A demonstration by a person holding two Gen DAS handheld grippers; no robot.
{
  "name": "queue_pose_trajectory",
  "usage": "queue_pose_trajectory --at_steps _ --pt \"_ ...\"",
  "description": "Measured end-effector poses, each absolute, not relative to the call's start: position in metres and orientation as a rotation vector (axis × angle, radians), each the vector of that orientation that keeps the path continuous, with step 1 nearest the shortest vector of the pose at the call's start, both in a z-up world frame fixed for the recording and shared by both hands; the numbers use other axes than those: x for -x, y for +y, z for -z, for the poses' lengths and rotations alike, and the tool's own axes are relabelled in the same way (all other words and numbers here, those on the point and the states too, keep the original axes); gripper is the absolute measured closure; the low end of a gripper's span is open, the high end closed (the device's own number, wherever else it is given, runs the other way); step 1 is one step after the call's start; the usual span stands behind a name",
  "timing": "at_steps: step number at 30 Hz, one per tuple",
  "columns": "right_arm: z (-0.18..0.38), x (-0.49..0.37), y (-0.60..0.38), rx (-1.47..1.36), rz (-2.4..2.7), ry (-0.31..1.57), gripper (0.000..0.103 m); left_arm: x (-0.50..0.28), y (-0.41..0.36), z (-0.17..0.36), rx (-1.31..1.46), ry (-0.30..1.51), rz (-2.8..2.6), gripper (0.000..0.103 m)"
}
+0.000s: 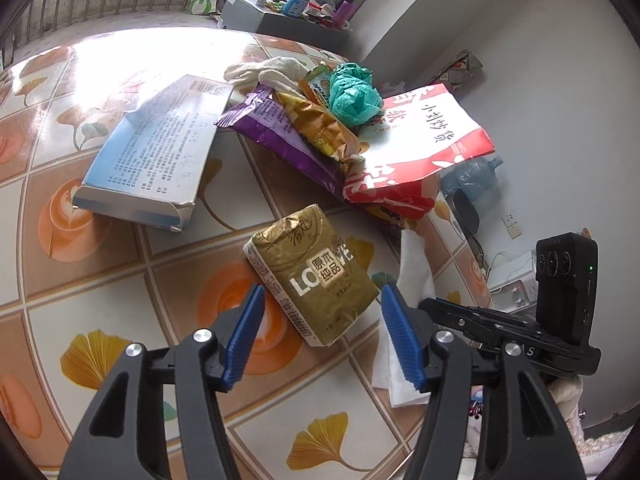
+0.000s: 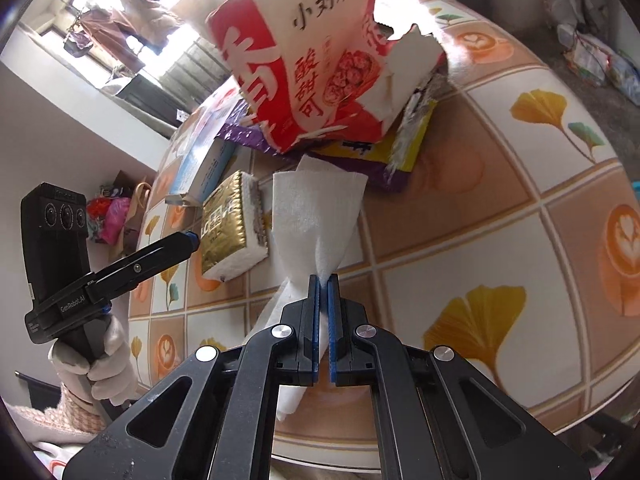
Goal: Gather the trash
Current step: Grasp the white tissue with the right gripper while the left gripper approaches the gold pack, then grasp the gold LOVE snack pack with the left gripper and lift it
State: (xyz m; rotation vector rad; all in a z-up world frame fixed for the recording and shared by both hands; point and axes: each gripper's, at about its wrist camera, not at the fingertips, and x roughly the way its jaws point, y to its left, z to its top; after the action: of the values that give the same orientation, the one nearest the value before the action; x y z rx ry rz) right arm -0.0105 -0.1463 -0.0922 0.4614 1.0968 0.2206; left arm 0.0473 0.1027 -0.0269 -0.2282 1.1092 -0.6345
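My right gripper (image 2: 323, 280) is shut on a white paper tissue (image 2: 316, 216) that stands up from the table; the tissue also shows in the left wrist view (image 1: 412, 276). My left gripper (image 1: 322, 300) is open just in front of a gold tissue pack (image 1: 312, 276), whose near end lies between the blue pads (image 1: 250, 332). The gold pack also shows in the right wrist view (image 2: 226, 224). Behind it lies a pile of trash: a red-and-white snack bag (image 1: 424, 144), a purple bag (image 1: 276, 132), a gold wrapper (image 1: 320, 124) and a green crumpled bag (image 1: 354, 94).
A flat blue-and-white box (image 1: 148, 152) lies at the left on the table with its patterned cloth (image 1: 100, 280). A white cloth (image 1: 268, 70) lies behind the pile. A cluttered low cabinet (image 1: 280, 12) stands beyond the table. The right table edge (image 1: 472, 248) drops to the floor.
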Motion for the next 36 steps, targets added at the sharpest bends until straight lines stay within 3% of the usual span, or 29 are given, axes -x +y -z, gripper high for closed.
queue_pose_trajectory --at_steps 6,11,16,22,36 --pt "0.098 0.014 -0.156 -0.483 -0.188 1.091 0.101 -0.060 0.079 0.032 0.202 1.131 0.553 0.033" --pt "0.102 0.020 -0.158 -0.516 -0.186 1.066 0.101 -0.065 0.059 0.037 0.120 1.095 0.471 0.033" --pt "0.104 0.024 -0.163 -0.554 -0.198 1.044 0.101 -0.065 0.047 0.041 -0.001 1.064 0.419 0.033" --pt "0.105 0.031 -0.174 -0.607 -0.230 1.034 0.101 -0.069 0.048 0.041 -0.007 1.064 0.421 0.041" --pt "0.085 0.074 -0.228 -0.716 -0.197 0.961 0.101 -0.025 0.023 0.009 -0.025 1.098 0.742 0.042"
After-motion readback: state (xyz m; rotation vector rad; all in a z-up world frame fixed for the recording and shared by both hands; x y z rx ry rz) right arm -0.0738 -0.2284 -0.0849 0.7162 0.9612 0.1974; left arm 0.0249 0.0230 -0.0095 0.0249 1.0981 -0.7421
